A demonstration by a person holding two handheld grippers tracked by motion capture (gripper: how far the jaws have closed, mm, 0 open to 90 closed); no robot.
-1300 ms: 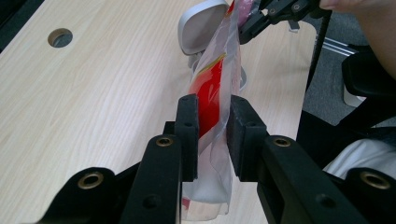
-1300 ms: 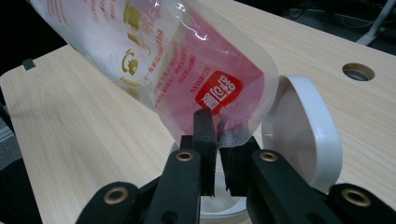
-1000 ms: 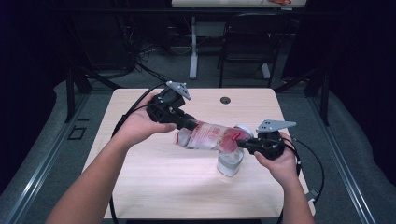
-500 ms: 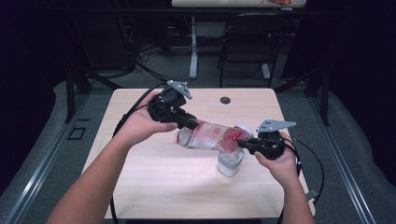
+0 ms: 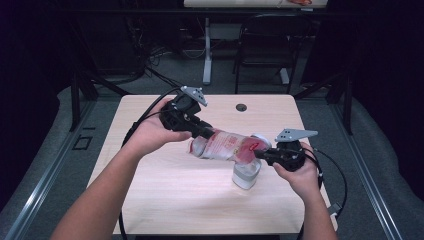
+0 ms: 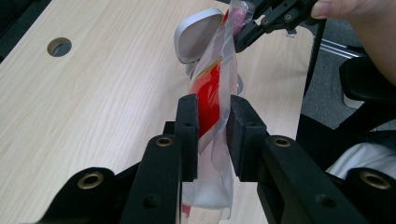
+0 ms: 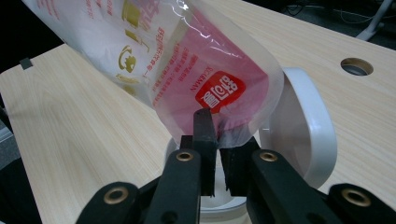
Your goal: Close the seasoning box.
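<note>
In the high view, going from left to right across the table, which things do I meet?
Left gripper → plastic pouch held between both grippers → right gripper. The white lidded container sits under the pouch's right end, so its place in the order is unclear.

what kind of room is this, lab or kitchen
Most likely a lab or recording workspace, not a kitchen: a bare wooden table with a cable hole, cables on the floor behind it, and a black chair by another desk.
</note>
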